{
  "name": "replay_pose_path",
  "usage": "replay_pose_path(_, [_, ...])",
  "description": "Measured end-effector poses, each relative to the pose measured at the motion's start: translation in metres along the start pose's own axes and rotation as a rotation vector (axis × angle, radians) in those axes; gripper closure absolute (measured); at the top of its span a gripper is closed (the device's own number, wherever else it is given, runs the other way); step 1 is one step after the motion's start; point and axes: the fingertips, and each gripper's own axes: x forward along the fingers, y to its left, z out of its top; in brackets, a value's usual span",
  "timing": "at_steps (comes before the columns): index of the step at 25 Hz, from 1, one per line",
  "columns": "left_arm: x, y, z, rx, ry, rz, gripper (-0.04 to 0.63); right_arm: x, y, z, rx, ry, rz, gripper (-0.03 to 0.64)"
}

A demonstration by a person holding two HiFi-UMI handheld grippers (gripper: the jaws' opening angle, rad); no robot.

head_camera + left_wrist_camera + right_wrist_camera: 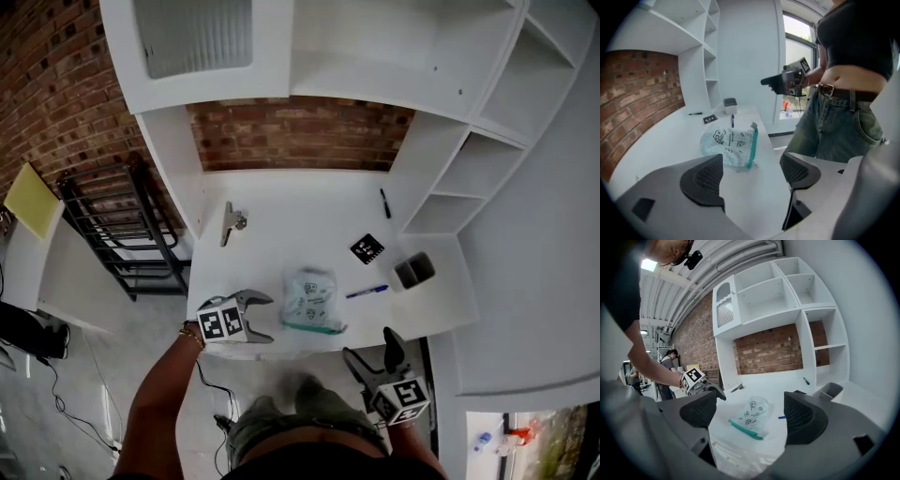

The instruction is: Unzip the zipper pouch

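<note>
— Looking along the left gripper [751, 174], nearest of all; finding its jaws standing well apart with nothing between the pads but bare desk [675, 145].

— Seeing the same of the right gripper [372, 349]; hanging off the desk's front edge, jaws spread wide, gripping nothing.

— Placing the zipper pouch [311, 298] flat on the desk near that front edge, between the two grippers and touched by neither; noticing the green zipper strip [314, 327] running along the side closest to the person.

— Judging it light and limp; thin clear film, likely slippery, likely sliding or crumpling under a one-sided tug; needing anchoring, then.

— Spotting a small grey tab [753, 126] at the strip's far end in the left gripper view; guessing at the slider, not being sure.

— Favouring the stiffer green strip over the film for a hold; pinching it just beside that tab with one gripper, taking the tab itself in the other, pulling along the strip rather than upward.

— Expecting little resistance; worrying only about the pouch lifting or skating off the edge.
</note>
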Motion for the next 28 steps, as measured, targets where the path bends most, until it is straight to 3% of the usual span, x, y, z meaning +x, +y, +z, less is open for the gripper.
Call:
replay_pose_path(5, [0.024, 0.018, -0.025, 0.083, 0.182, -0.066, 0.252, 0.013, -0.016, 0.001, 0.012, 0.017, 0.031, 0.173])
replay_pose_path(9, [0.047, 0.023, -0.018, 0.163, 0.231, -0.125, 0.296, 0.022, -0.025, -0.005, 0.010, 0.046, 0.058, 0.175])
replay_pose_path(15, [0.075, 0.018, -0.036, 0.299, 0.383, -0.287, 0.324, 0.031, -0.034, -0.001, 0.035, 0.062, 0.087, 0.176])
replay_pose_path(19, [0.087, 0.018, -0.035, 0.334, 0.406, -0.321, 0.364, 0.033, -0.040, -0.003, 0.066, 0.042, 0.103, 0.179])
replay_pose_path(22, [0.087, 0.020, -0.038, 0.336, 0.427, -0.331, 0.374, 0.036, -0.038, -0.006, 0.082, 0.069, 0.117, 0.179])
replay_pose_path(24, [0.088, 0.022, -0.036, 0.299, 0.409, -0.314, 0.393, 0.038, -0.036, -0.007, 0.082, 0.078, 0.130, 0.181])
replay_pose_path(26, [0.094, 0.021, -0.030, 0.242, 0.369, -0.295, 0.506, 0.040, -0.038, -0.007, 0.073, 0.060, 0.141, 0.181])
replay_pose_path(28, [0.101, 0.017, -0.022, 0.200, 0.335, -0.292, 0.534, 0.041, -0.040, -0.007, 0.069, 0.049, 0.149, 0.181])
